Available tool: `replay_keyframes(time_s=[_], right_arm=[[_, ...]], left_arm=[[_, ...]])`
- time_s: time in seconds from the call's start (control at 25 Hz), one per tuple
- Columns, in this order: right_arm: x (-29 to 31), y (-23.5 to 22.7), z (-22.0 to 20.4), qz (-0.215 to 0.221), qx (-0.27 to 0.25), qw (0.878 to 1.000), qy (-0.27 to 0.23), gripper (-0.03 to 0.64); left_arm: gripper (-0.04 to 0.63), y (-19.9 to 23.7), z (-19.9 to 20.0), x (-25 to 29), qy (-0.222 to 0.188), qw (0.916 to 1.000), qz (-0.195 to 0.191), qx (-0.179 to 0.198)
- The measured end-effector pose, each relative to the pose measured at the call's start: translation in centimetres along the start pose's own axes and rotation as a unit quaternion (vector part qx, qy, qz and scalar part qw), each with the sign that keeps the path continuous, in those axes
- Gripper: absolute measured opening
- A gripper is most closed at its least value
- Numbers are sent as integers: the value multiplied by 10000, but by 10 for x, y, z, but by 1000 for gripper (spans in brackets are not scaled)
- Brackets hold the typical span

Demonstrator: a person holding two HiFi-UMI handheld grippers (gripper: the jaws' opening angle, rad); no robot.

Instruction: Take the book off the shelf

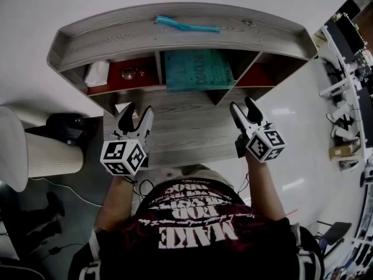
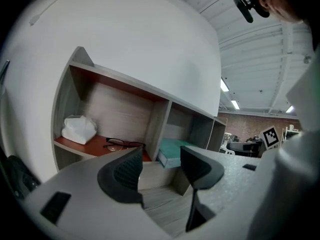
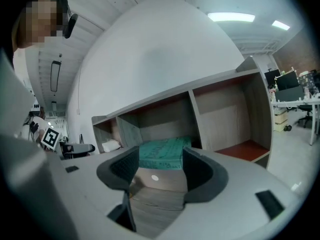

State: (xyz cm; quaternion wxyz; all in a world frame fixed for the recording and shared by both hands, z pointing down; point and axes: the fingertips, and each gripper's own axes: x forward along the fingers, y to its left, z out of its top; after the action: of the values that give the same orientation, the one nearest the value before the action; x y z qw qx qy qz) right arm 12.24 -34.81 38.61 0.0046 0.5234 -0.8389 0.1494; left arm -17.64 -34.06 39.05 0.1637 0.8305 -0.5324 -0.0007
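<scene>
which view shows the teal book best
The head view: the teal book lies flat in the middle compartment, nearly its whole cover visible from above. The right gripper view shows it foreshortened, partly behind the right tongs; the left gripper view shows only one corner and its page edge.

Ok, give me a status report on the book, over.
Left gripper open, empty. Right gripper open, empty. Teal book flat in shelf middle bay, untouched. Nothing between jaws and book; glasses sit one bay left.

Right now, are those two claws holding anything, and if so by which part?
Nothing is held. The left gripper and right gripper are both open and empty; the book lies in the shelf.
</scene>
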Motion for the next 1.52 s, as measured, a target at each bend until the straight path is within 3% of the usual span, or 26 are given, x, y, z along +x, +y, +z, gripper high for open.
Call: replay_keyframes(time_s=[0.6, 1.04, 1.2, 1.52], right_arm=[[81, -63, -21, 379, 736, 9957, 405, 272], [111, -66, -38, 824, 1158, 9871, 732, 241], [108, -63, -38, 773, 1037, 9892, 685, 201], [68, -48, -57, 600, 1008, 9910, 651, 192]], left_arm=[[230, -11, -39, 103, 698, 9962, -62, -517], [232, -26, -54, 142, 1042, 9898, 20, -975], [230, -28, -55, 143, 1125, 9906, 31, -777], [230, -43, -69, 108, 1148, 9926, -69, -388]])
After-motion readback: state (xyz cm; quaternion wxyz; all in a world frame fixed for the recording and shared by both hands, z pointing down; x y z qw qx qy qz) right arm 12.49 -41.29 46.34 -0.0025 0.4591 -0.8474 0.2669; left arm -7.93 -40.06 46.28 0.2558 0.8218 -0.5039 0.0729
